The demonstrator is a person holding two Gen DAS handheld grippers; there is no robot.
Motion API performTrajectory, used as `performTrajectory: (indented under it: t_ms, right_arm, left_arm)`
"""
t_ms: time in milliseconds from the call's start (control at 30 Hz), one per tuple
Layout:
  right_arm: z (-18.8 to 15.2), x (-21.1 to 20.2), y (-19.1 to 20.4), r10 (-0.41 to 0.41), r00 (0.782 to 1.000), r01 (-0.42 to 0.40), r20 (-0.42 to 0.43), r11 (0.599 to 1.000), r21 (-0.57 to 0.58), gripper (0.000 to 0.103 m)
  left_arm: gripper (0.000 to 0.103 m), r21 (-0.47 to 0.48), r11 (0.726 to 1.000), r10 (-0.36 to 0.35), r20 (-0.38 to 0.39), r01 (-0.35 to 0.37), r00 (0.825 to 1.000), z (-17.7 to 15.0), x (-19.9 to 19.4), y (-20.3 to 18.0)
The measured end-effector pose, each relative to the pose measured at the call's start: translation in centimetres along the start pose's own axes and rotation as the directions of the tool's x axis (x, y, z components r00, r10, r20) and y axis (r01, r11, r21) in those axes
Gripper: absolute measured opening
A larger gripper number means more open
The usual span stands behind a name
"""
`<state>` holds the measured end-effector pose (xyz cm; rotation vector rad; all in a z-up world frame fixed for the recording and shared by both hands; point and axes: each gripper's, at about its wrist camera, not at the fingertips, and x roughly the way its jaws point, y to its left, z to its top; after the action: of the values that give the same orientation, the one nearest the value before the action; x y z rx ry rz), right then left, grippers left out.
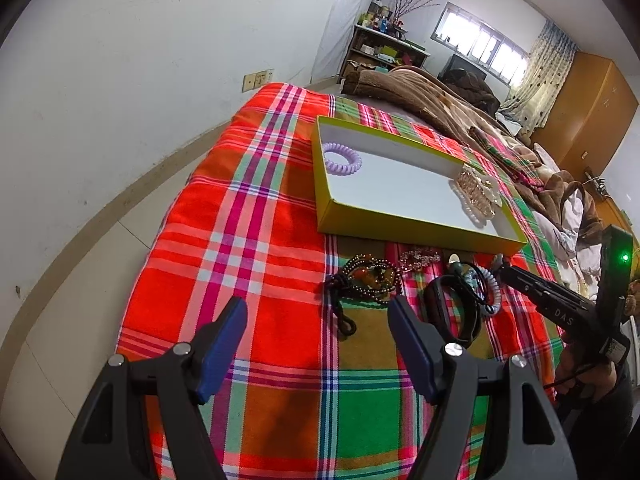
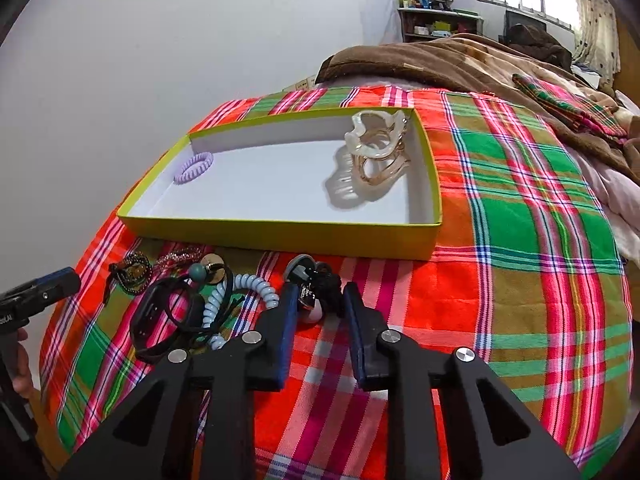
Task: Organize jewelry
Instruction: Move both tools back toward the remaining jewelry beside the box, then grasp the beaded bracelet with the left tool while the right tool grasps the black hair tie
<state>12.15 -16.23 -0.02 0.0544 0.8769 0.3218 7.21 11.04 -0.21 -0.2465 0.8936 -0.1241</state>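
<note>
A shallow yellow box [image 1: 400, 226] [image 2: 280, 236] lies on the plaid bedspread. It holds a purple coil hair tie [image 1: 342, 159] [image 2: 194, 167] and clear hair claws [image 1: 478, 190] [image 2: 374, 148]. Loose jewelry lies in front of it: a dark bead bracelet [image 1: 368, 280] [image 2: 134, 270], a black band [image 1: 448, 312] [image 2: 160, 320], a light-blue coil tie [image 1: 494, 288] [image 2: 240, 296]. My left gripper [image 1: 318, 320] is open and empty, just short of the beads. My right gripper [image 2: 320, 300] stands around a black hair tie with a white bead [image 2: 320, 298], jaws partly apart.
The plaid bedspread [image 2: 520, 240] covers the near part of the bed. A brown blanket [image 1: 420, 96] [image 2: 460, 60] is heaped behind the box. The white wall [image 1: 140, 100] runs along the left of the bed. A cluttered shelf [image 1: 380, 48] and a wooden wardrobe [image 1: 588, 112] stand at the far end.
</note>
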Motion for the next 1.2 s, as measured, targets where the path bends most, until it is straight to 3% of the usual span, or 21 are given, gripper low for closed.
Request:
performTrajectory:
  t_ms: [33,267,967,1067,1200]
  right_arm:
    - [0.0,-0.1,0.0,0.001,1.0,-0.001,0.005,1.0,0.001,0.013]
    - [0.1,-1.1,-0.7,0.004,0.999,-0.004,0.039,1.0,0.022,0.011]
    - [0.2,-3.1,-1.5,0.035,0.994,-0.04,0.1,0.998,0.049,0.011]
    - [0.2,-3.1,-1.5,0.036,0.994,-0.041,0.103,0.998,0.05,0.011]
    - [0.1,-3.1,-1.4,0.039,0.994,-0.044,0.102,0.998,0.05,0.011]
  left_arm:
    - [0.074,0.002,1.0,-0.003,-0.001,0.003,1.0,0.0,0.0,-0.1]
    - [0.074,0.034,0.999,-0.011,-0.034,0.012,0.999,0.5,1.4,-0.9]
    - [0.067,0.156,0.979,0.138,-0.043,-0.13,0.99,1.3,4.7,-3.1]
    - [0.058,0.166,0.979,0.127,-0.045,-0.118,0.991,1.3,4.6,-3.2]
    - [0.032,0.195,0.979,0.08,-0.054,-0.068,0.995,1.1,4.4,-3.9]
